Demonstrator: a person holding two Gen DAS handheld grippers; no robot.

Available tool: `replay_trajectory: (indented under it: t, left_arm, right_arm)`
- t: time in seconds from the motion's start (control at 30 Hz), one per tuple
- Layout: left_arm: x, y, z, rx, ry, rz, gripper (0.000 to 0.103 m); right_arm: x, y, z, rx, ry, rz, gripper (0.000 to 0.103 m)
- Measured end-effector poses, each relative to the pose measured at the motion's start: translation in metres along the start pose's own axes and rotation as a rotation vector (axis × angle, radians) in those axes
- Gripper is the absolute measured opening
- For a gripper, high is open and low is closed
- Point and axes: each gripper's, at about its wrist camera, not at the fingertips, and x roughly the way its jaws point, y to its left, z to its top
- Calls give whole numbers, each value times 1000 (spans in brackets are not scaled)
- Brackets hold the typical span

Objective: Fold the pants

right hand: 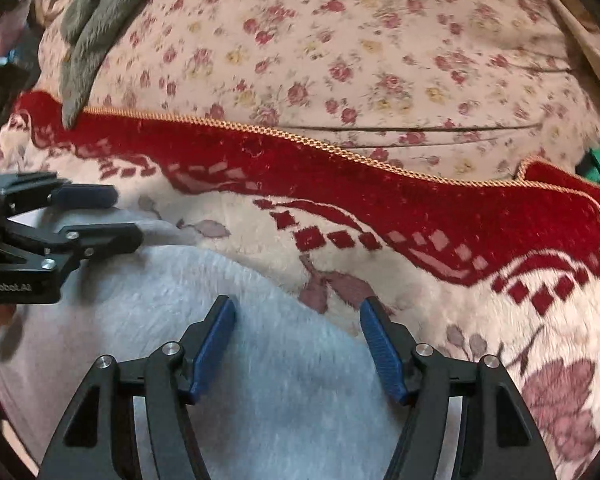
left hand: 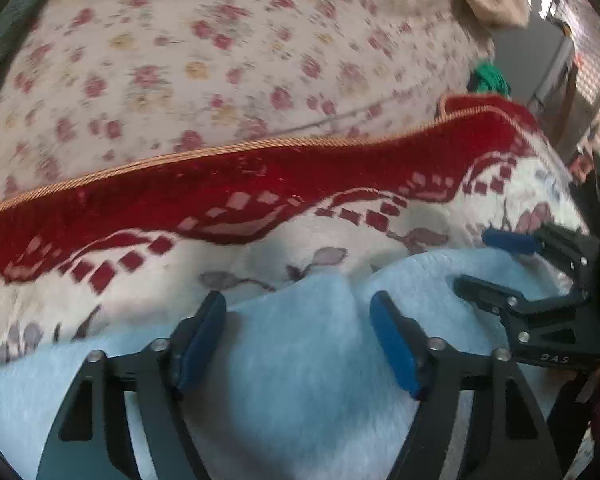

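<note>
Left tongs (left hand: 298,332): jaws standing apart, gripping nothing, hovering over the pale blue fleece pants (left hand: 300,380) that are lying on the red-and-cream blanket (left hand: 260,184) just ahead.

Pants: looking soft, light, limp and likely sagging; best pinched at an edge or hem.

Right tongs (right hand: 298,340): likewise gaping, empty, hanging above the same cloth.

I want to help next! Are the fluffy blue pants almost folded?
Not yet, it looks like. Done: the light blue pants are lying on the red and white blanket. No finished fold shows, though the views catch only part of them. In hand: nothing; the left gripper and right gripper both hover open over the fabric. Left: grabbing an edge and folding it over.
</note>
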Motion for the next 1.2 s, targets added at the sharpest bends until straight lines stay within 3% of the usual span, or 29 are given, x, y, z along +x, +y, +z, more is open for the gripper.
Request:
replay_trajectory:
  t: [0.1, 0.3, 0.67, 1.2]
  left_arm:
    - [-16, 8, -10, -26, -14, 53, 75]
    - [-59, 33, -42, -84, -55, 174, 76]
    - [-146, 114, -113, -268, -110, 434, 78]
    - [-222, 198, -200, -524, -153, 634, 78]
  right_arm:
    - [-16, 11, -4, 8, -29, 33, 72]
    - [-37, 49, -2, 23, -39, 202, 78]
    - [-38, 163, 30, -120, -22, 358, 83]
    - [-37, 318, 56, -365, -10, 480, 84]
